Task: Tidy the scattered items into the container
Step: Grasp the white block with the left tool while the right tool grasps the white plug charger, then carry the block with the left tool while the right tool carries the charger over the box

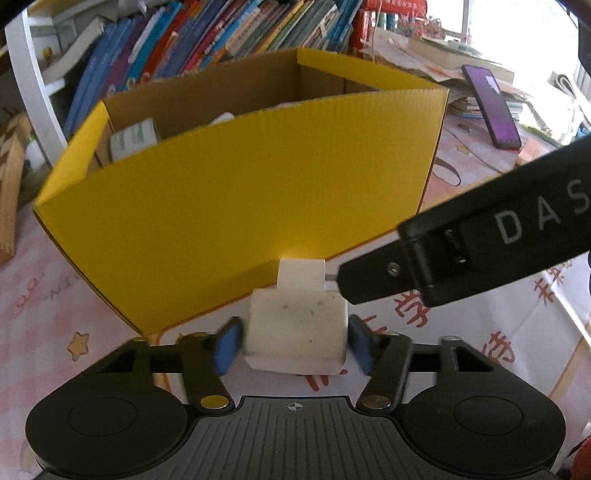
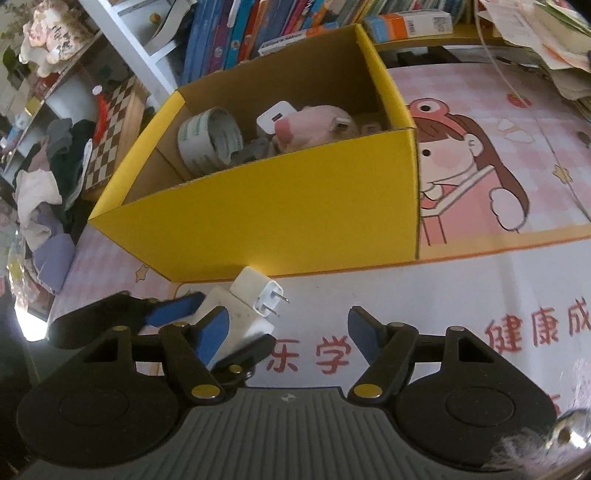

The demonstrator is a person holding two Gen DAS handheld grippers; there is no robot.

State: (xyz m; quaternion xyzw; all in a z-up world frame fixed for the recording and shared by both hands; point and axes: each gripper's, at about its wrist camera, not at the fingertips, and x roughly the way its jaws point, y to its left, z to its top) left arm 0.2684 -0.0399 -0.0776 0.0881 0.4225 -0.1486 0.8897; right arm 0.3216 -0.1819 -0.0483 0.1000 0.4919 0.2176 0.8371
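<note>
A white plug adapter [image 1: 297, 325] lies on the pink printed table cover just in front of the yellow cardboard box [image 1: 236, 221]. My left gripper [image 1: 293, 341] is around it with blue pads on both sides, close to touching; the left pad looks blurred. In the right wrist view the adapter [image 2: 243, 306] shows its two metal prongs, held between the left gripper's pads [image 2: 173, 308]. My right gripper [image 2: 288, 334] is open and empty, beside the adapter. The box [image 2: 295, 206] holds a tape roll [image 2: 208, 142], a white charger [image 2: 275, 118] and a pink plush [image 2: 314, 127].
A bookshelf with many books [image 1: 221, 33] stands behind the box. A phone [image 1: 493, 107] leans on stacked papers at the right. My right gripper's black arm [image 1: 480, 243] reaches in from the right. Clothes and a checkerboard [image 2: 110, 136] lie left of the table.
</note>
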